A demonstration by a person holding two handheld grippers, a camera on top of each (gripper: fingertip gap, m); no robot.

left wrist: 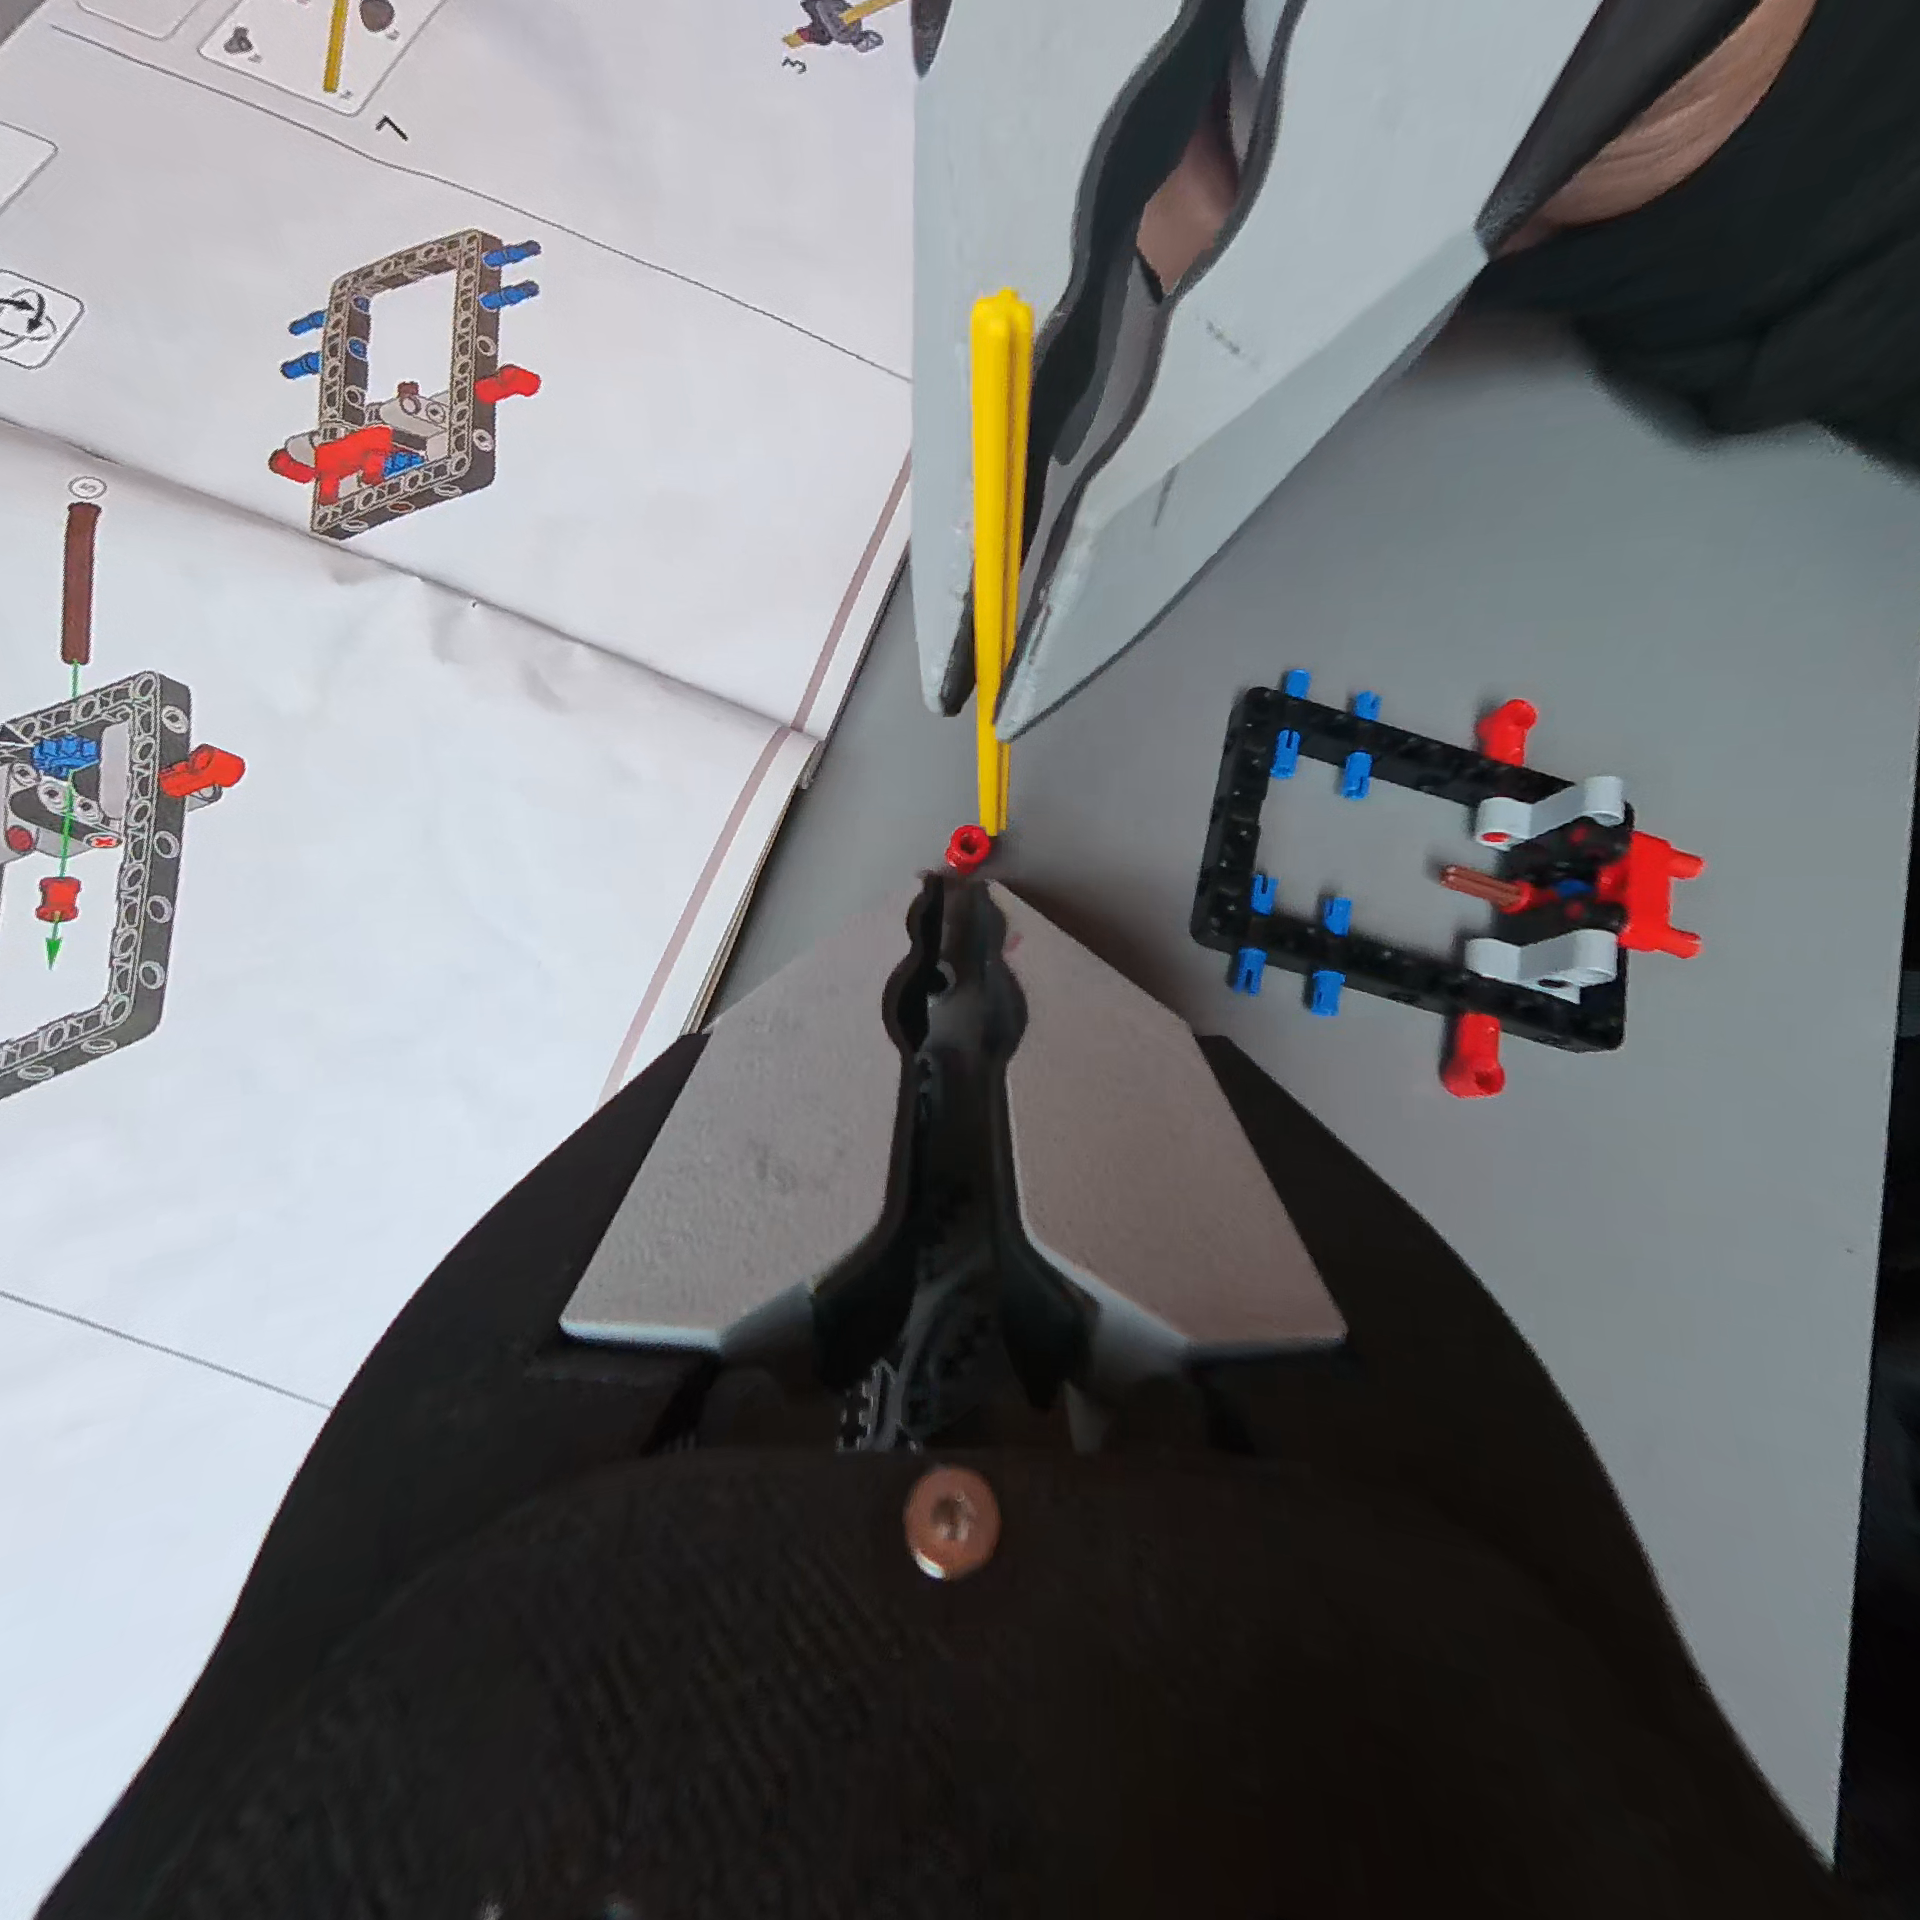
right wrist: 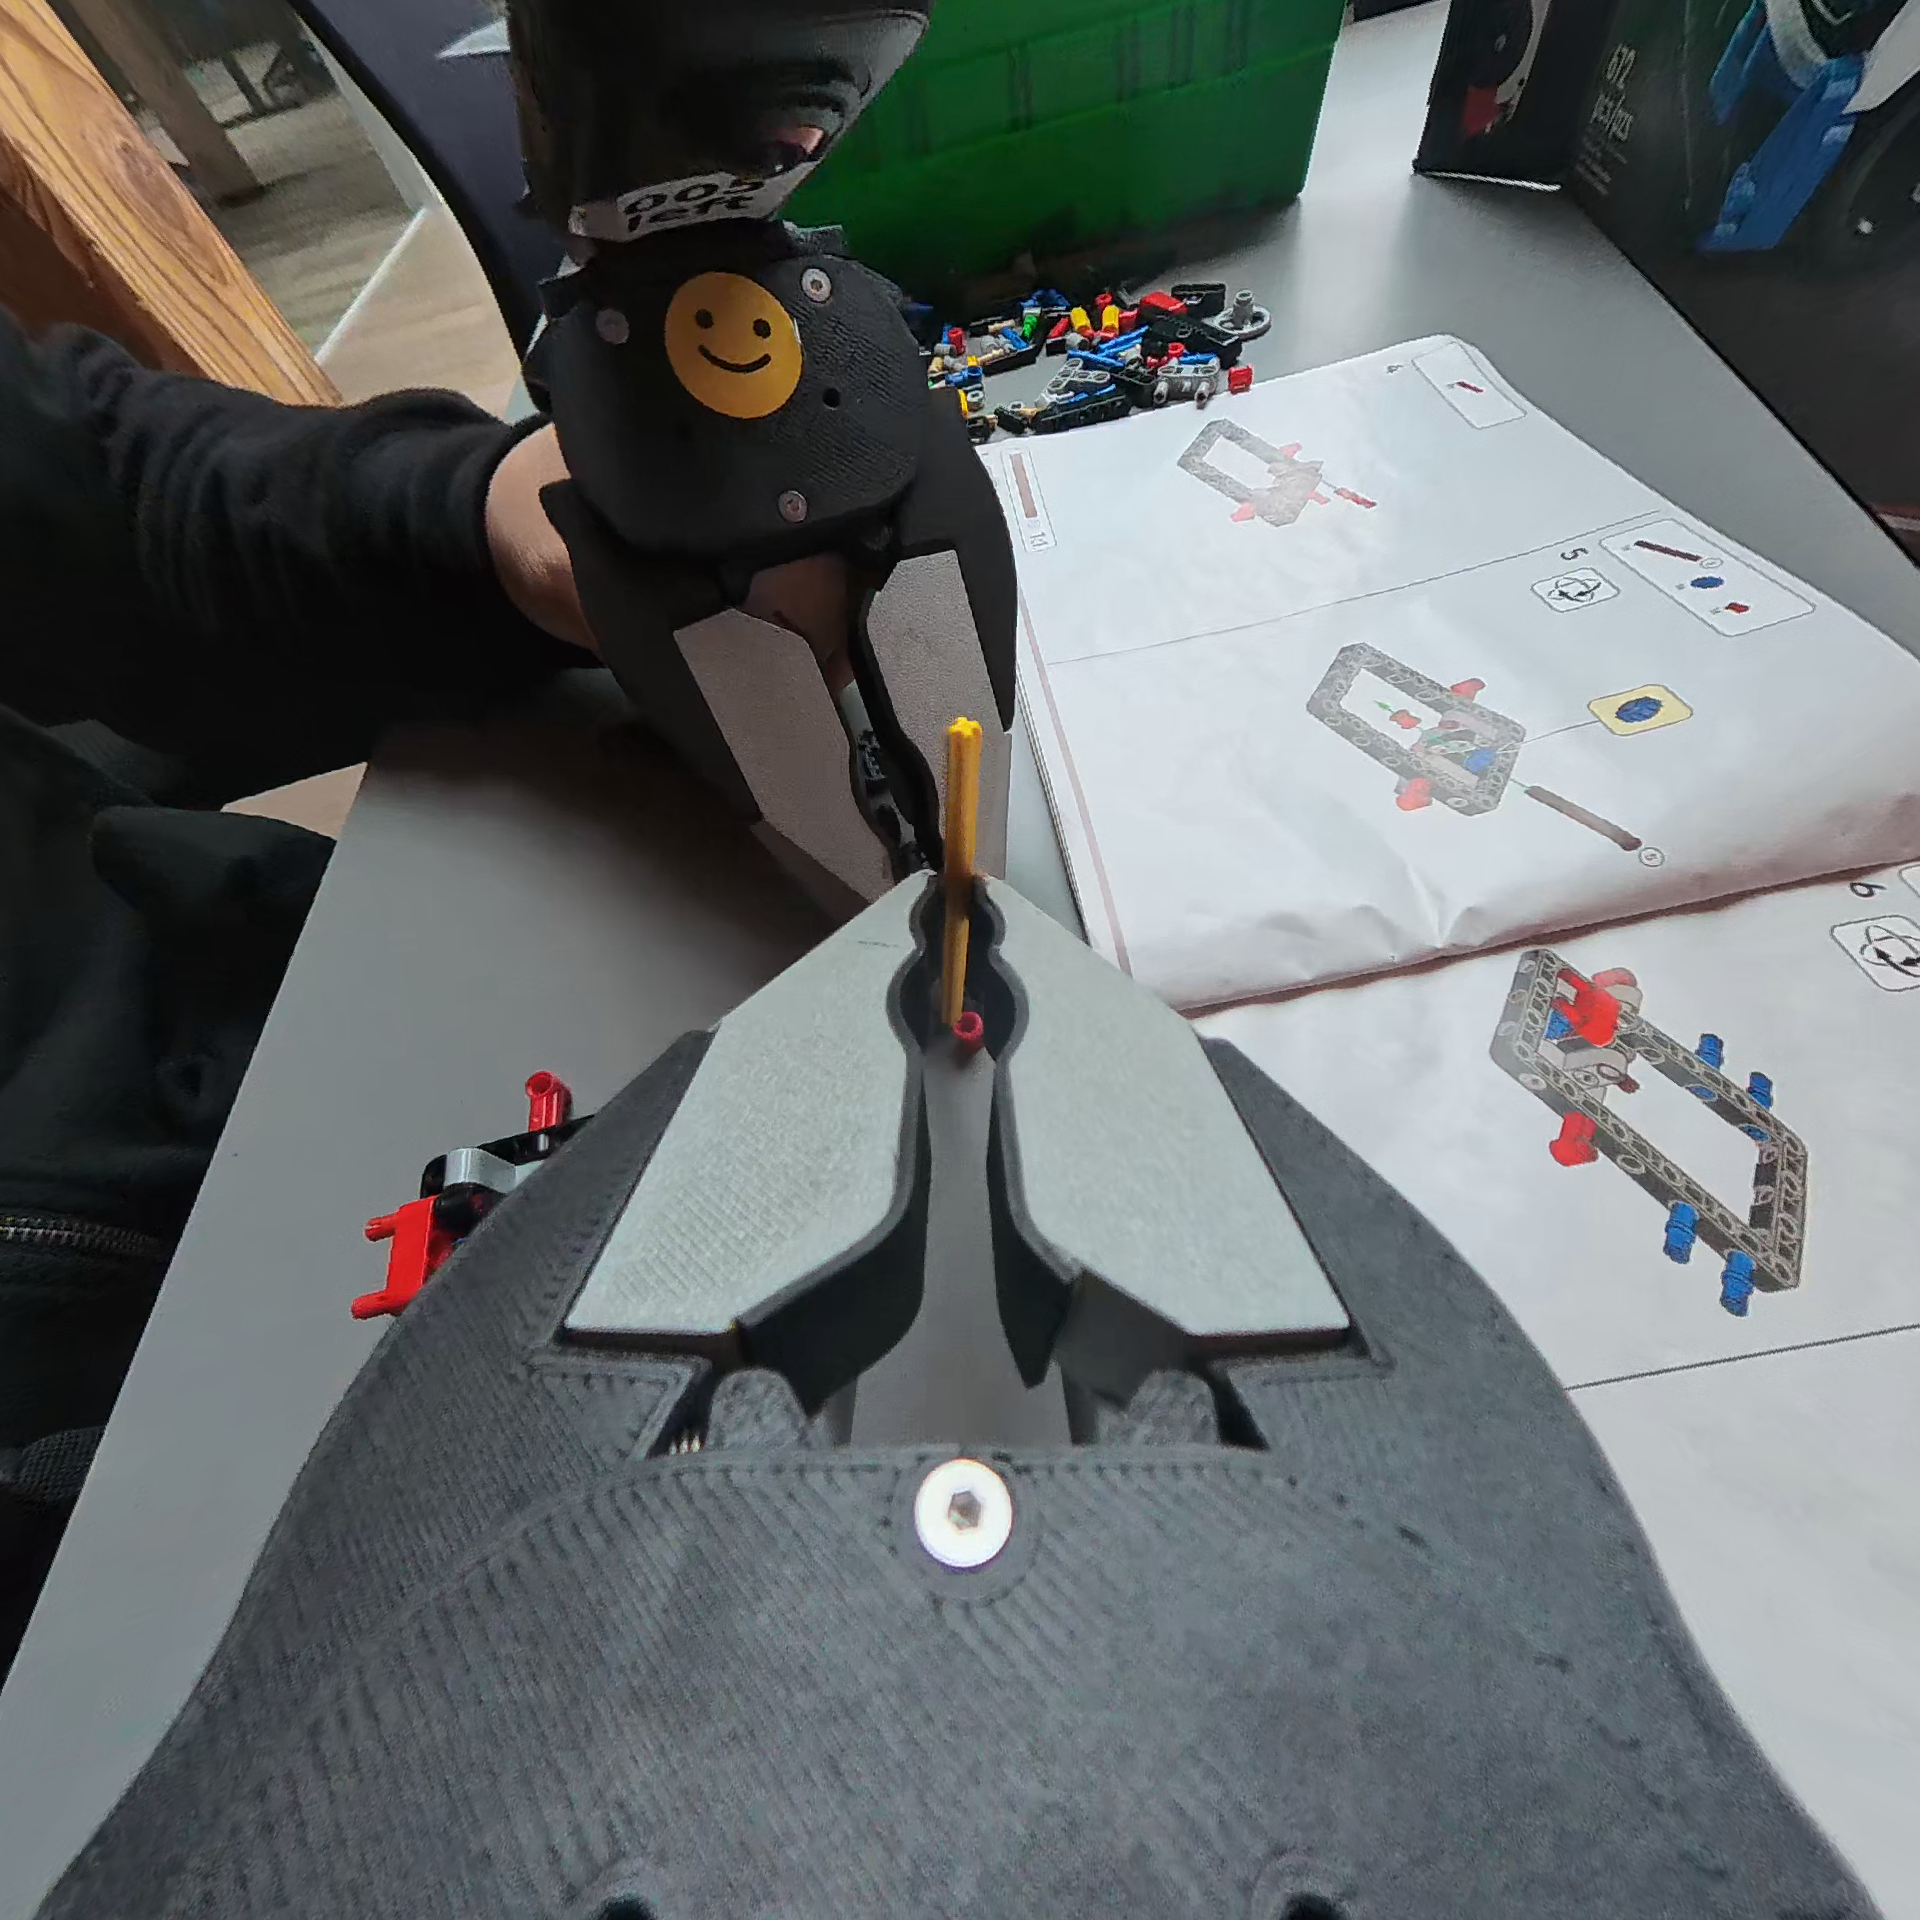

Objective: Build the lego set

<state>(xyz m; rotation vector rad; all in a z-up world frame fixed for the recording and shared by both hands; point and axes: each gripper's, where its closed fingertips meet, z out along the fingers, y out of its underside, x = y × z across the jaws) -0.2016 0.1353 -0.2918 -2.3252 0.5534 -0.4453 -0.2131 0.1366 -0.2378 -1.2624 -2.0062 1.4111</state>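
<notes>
My right gripper (right wrist: 953, 883) is shut on a long yellow axle (right wrist: 961, 790) and holds it upright near its middle. In the left wrist view the right gripper (left wrist: 982, 717) comes in from the top with the axle (left wrist: 1000, 499). A small red bush (left wrist: 968, 847) sits at the axle's lower end, pinched at the very tips of my shut left gripper (left wrist: 966, 885). The bush (right wrist: 968, 1027) shows through the gap between the right fingers, which hide the tips of the left gripper (right wrist: 914, 842). The black frame assembly (left wrist: 1247, 831) with blue and red pins lies flat to the right.
The open instruction booklet (left wrist: 416, 935) lies on the grey table, also in the right wrist view (right wrist: 1351, 831). A pile of loose pieces (right wrist: 1091, 353), a green box (right wrist: 1091, 104) and a dark set box (right wrist: 1714, 125) stand at the back. Part of the frame (right wrist: 488, 1164) shows beside the right gripper. Across from one pair of fingers to the other is roughly 5 cm.
</notes>
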